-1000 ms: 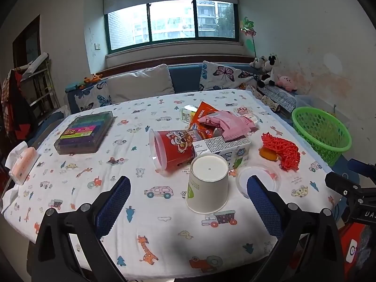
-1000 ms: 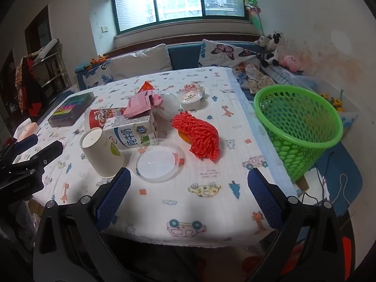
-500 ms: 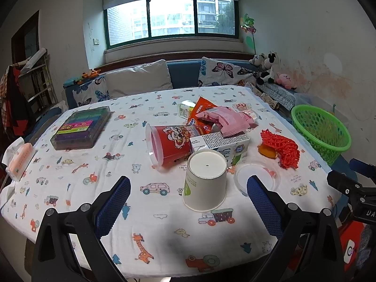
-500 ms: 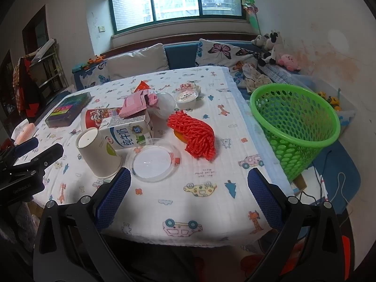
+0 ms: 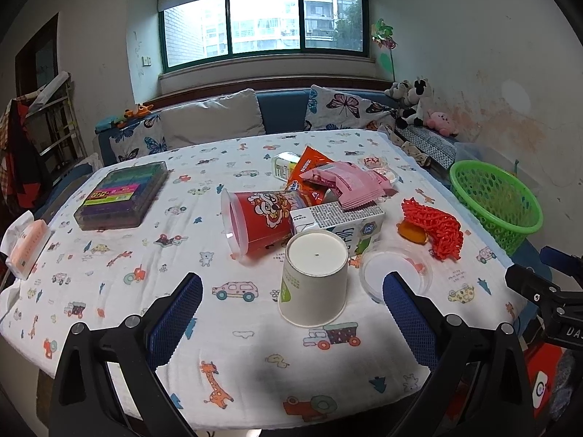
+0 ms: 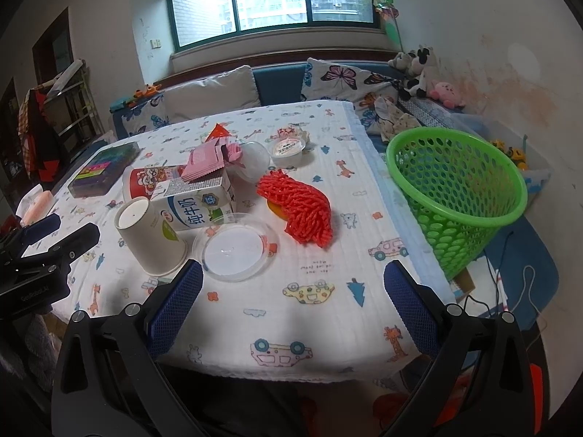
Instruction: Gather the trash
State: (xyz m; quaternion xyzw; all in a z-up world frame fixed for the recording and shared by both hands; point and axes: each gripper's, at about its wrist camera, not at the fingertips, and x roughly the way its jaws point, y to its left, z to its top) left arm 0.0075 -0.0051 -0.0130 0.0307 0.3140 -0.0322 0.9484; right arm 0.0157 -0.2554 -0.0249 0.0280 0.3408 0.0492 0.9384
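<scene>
1. Both tongs, left tongs (image 5: pixel 291 302) and right tongs (image 6: pixel 293 291), hang spread and empty.
2. Line the left tongs up on the upturned paper cup (image 5: pixel 314 281), which stands on the desk (image 5: pixel 120 255) touching the milk carton (image 5: pixel 342 222).
3. Squeeze gently; it probably crushes easily.
4. Carry it to the green basket (image 6: pixel 459 196) beside the desk.

We read 纯牛奶 in blue and a small round "3.2" badge on the milk carton (image 6: pixel 198 204), and "DA" on the black gripper body (image 5: pixel 568 329) at the left view's right edge; other print is too blurred for us
</scene>
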